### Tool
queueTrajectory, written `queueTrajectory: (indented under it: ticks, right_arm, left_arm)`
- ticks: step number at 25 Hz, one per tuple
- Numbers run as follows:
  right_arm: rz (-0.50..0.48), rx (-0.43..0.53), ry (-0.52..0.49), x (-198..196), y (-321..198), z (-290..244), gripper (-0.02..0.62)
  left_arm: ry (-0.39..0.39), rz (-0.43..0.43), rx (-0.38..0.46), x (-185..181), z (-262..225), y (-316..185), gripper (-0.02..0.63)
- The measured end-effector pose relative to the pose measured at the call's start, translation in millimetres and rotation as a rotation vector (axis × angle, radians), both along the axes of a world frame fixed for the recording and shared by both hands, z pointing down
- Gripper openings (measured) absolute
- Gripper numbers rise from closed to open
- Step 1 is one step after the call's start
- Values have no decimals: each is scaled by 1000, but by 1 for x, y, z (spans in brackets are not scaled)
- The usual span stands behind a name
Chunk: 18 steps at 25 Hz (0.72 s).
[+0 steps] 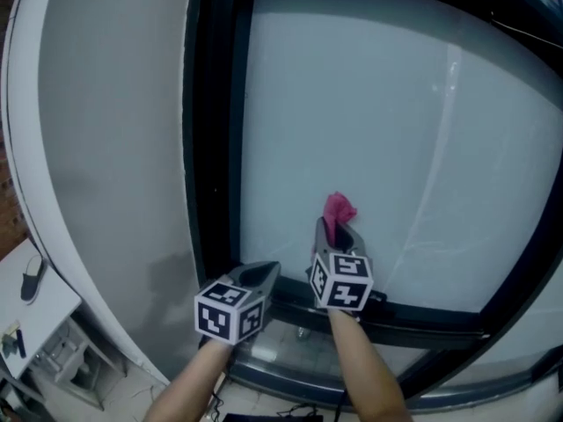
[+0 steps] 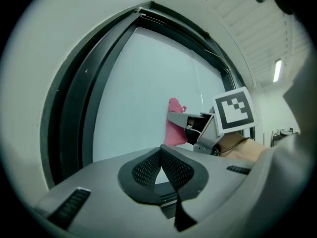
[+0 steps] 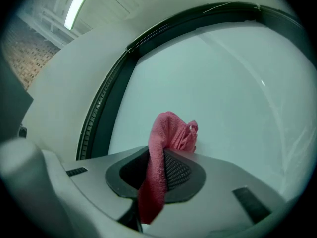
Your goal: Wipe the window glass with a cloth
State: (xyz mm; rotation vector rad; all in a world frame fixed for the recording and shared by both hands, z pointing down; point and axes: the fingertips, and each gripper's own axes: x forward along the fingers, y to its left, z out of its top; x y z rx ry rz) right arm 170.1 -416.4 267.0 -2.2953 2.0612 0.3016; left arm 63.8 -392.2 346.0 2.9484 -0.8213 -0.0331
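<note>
I see one pink cloth (image 1: 338,207), pinched in my right gripper (image 1: 334,232) at the single glass pane (image 1: 378,121); my left gripper (image 1: 262,272) has its jaws pressed together, empty.

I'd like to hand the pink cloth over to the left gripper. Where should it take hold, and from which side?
Likely the bunched top of the pink fabric cloth, which stands free above the right gripper, whose jaws pinch its lower part. The left gripper, shut on nothing, would open and come from the left, its own side, where the bunch looks unobstructed.
</note>
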Motion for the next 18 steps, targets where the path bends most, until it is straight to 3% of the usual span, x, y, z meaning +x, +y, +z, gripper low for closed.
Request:
queueTrajectory:
  ticks: [18]
  right_arm:
    - [-255,-79,24,-120,-76,21,64]
  left_arm:
    - [-11,-215,-46,-95,24,-32,8]
